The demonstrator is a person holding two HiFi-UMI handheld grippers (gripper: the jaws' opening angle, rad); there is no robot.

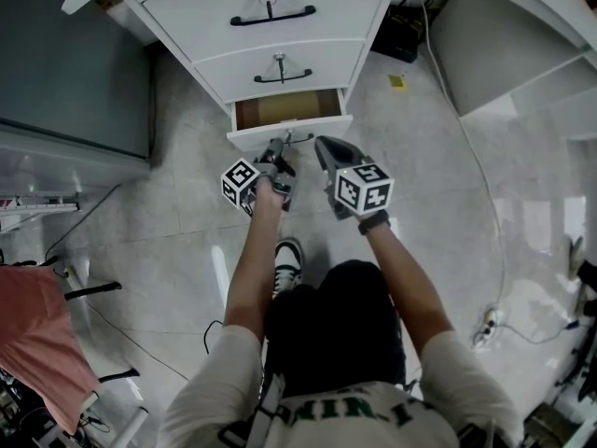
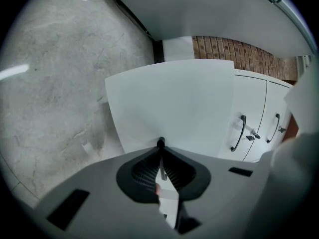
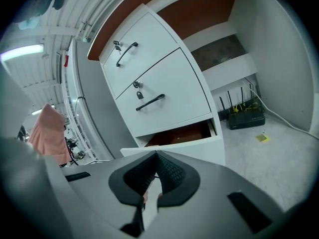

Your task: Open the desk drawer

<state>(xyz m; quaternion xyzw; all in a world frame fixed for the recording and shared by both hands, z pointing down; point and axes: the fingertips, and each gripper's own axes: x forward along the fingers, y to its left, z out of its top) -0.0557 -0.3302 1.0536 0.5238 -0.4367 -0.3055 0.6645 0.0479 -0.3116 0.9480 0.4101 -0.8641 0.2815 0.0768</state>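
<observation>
The drawer [image 1: 317, 125] sits partly open. The left gripper [image 2: 160, 152] pinches its handle [image 2: 160, 143] between its fingers, seemingly only at the tips; a skewed pull may slip them off. The right gripper [image 3: 155, 157], fingers pressed together and empty, hangs beside the drawer.

White drawer [image 1: 317, 127] — brown inside, black handle [image 2: 160, 143] — grey marbled floor [image 1: 168, 250] and a pink cloth [image 1: 37, 334].

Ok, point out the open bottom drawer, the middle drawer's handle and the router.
open bottom drawer [image 1: 322, 126]: head view, white front panel.
middle drawer's handle [image 1: 283, 77]: head view, middle of the black bar.
router [image 3: 245, 120]: right gripper view, its black body.
</observation>
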